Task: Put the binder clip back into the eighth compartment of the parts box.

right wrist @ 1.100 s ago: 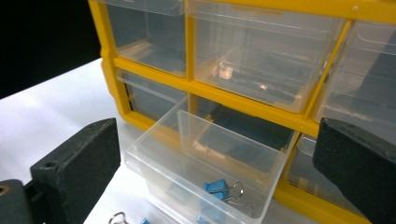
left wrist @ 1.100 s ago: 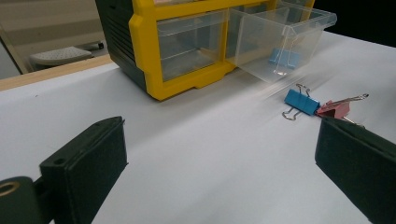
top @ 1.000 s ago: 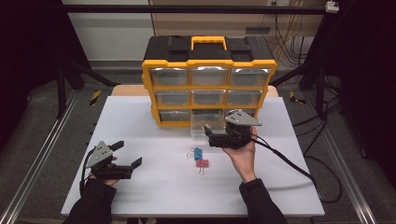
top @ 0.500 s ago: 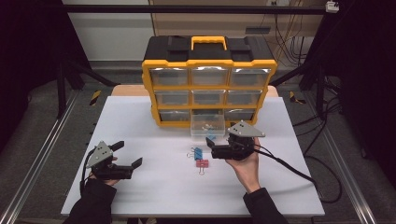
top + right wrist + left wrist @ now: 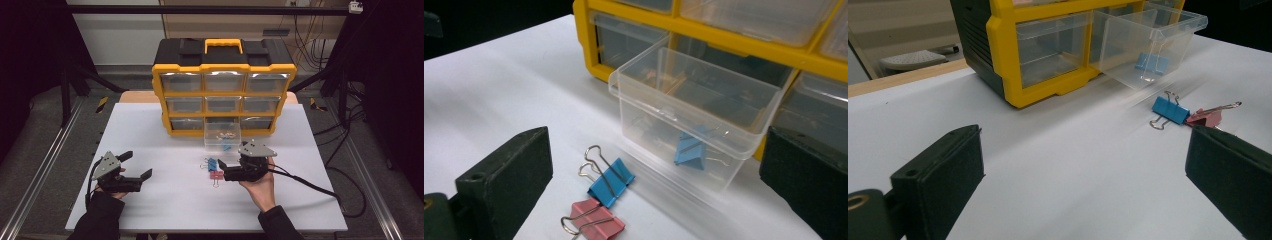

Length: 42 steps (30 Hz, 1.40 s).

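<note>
Change: my right gripper (image 5: 226, 170) has dropped back from the pulled-out clear drawer (image 5: 222, 136) to the table, beside the loose clips.
Meaning: I judge a clip pick-up for the drawer comes next.
Right gripper state: jaws wide apart, holding nothing.
Left gripper (image 5: 136, 168) state: wide open, empty, resting well apart at the left.
Clips: blue binder clip (image 5: 610, 182) touching pink binder clip (image 5: 596, 224); another blue clip (image 5: 690, 147) in the drawer.
Writing: none legible on the yellow organizer (image 5: 224, 92).

Pale bits in the clear drawer (image 5: 222, 136) too small to identify; organizer (image 5: 744, 35) top cropped
</note>
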Each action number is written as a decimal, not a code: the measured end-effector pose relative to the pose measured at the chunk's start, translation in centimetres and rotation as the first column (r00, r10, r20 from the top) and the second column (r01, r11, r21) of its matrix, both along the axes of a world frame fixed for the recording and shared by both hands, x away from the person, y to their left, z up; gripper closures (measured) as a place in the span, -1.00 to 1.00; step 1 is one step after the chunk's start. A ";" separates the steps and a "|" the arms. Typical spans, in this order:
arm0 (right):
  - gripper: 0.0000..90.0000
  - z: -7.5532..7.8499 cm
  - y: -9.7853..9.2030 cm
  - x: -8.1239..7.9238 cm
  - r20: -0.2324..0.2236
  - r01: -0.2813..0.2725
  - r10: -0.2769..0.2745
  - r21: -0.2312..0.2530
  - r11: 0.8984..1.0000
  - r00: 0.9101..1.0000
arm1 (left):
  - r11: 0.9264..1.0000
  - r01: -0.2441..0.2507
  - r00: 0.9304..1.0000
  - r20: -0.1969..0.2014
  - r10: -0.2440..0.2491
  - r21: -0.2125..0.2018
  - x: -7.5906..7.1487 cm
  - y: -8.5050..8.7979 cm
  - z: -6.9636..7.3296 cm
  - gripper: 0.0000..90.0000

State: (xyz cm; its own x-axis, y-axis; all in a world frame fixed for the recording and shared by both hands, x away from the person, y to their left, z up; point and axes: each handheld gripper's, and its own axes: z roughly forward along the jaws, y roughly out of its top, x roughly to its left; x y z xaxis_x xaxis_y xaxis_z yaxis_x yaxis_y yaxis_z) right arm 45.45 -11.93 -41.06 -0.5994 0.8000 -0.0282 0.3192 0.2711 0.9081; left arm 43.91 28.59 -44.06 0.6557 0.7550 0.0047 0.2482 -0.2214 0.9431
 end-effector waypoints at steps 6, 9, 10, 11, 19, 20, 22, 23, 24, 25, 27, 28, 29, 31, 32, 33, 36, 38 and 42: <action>-0.98 -0.9 0.6 -0.3 -0.025 -0.016 0.015 -0.019 1.000 1.000 | 1.000 0.000 1.000 0.000 0.000 -0.001 0.0 0.0 0.0 -0.97; -0.98 -1.2 0.7 -0.3 -0.033 -0.021 0.020 -0.025 0.999 0.999 | 1.000 0.000 1.000 0.001 0.000 -0.002 0.0 0.0 0.0 -0.97; -0.98 -1.3 0.8 -0.4 -0.034 -0.026 0.025 -0.027 0.999 0.999 | 1.000 0.000 1.000 0.001 0.000 -0.002 0.0 0.0 0.0 -0.97; -0.97 -1.5 1.0 -0.4 -0.044 -0.030 0.028 -0.031 0.999 0.999 | 1.000 0.000 1.000 0.002 0.000 -0.002 0.0 0.1 0.0 -0.97; -0.95 -2.7 1.5 -0.4 -0.077 -0.058 0.053 -0.062 0.996 0.996 | 1.000 0.000 1.000 0.001 0.000 -0.001 0.0 0.0 0.0 -0.97; -0.94 -2.8 1.6 -0.4 -0.088 -0.058 0.052 -0.064 0.996 0.995 | 1.000 0.000 1.000 0.002 0.000 -0.001 0.0 0.0 0.0 -0.97; -0.94 -3.1 1.8 -0.3 -0.102 -0.065 0.057 -0.075 0.995 0.993 | 1.000 0.000 1.000 0.003 0.000 -0.001 0.0 0.1 0.1 -0.97; -0.93 -3.2 1.8 -0.3 -0.110 -0.069 0.060 -0.077 0.995 0.992 | 1.000 0.000 1.000 0.003 0.000 -0.002 0.0 0.1 0.1 -0.97; -0.92 -3.3 1.9 -0.3 -0.111 -0.071 0.062 -0.079 0.994 0.992 | 1.000 -0.001 1.000 0.003 0.001 -0.002 0.0 0.1 0.1 -0.97; -0.91 -3.4 1.9 -0.2 -0.114 -0.076 0.066 -0.083 0.994 0.991 | 1.000 0.000 1.000 0.003 0.000 -0.002 0.0 0.1 0.1 -0.97; -0.88 -3.6 2.0 -0.2 -0.119 -0.081 0.070 -0.087 0.993 0.990 | 1.000 0.001 1.000 0.003 -0.001 -0.001 0.0 0.0 0.1 -0.97; -0.88 -3.7 2.1 -0.2 -0.120 -0.085 0.075 -0.086 0.993 0.990 | 1.000 0.001 1.000 0.003 -0.001 -0.001 0.0 0.0 0.1 -0.97; -0.86 -3.9 2.2 -0.2 -0.128 -0.087 0.075 -0.090 0.992 0.989 | 1.000 0.001 1.000 0.003 -0.001 -0.001 0.0 0.0 0.1 -0.97; -0.84 -4.2 2.3 -0.1 -0.139 -0.095 0.080 -0.102 0.990 0.987 | 1.000 0.000 1.000 0.002 0.000 -0.001 0.0 0.0 0.0 -0.97; -0.83 -4.3 2.3 -0.1 -0.148 -0.097 0.081 -0.107 0.990 0.986 | 1.000 0.000 1.000 0.002 0.000 -0.001 0.0 0.0 0.0 -0.97; -0.81 -4.4 2.3 0.0 -0.151 -0.104 0.087 -0.113 0.988 0.985 | 1.000 0.000 1.000 0.001 0.000 -0.001 0.0 0.1 0.0 -0.97; -0.77 -4.6 2.5 0.1 -0.164 -0.112 0.092 -0.120 0.986 0.982 | 1.000 0.001 1.000 0.002 -0.001 0.001 0.0 0.0 0.0 -0.97; -0.72 -4.8 2.5 0.1 -0.167 -0.120 0.098 -0.126 0.985 0.981 | 1.000 0.001 1.000 0.002 -0.001 0.000 0.0 0.0 0.0 -0.97; -0.57 -5.1 2.7 0.2 -0.180 -0.141 0.117 -0.129 0.982 0.977 | 1.000 0.001 1.000 0.002 -0.001 -0.001 0.0 0.0 0.0 -0.97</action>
State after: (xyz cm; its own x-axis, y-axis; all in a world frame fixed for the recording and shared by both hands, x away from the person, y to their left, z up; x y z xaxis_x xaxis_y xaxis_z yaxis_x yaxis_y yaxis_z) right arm 45.61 -9.24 -46.21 -0.7029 0.7109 -0.0231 0.4201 0.4411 0.7931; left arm 43.89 28.61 -44.03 0.6564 0.7544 0.0054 0.2462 -0.2210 0.9437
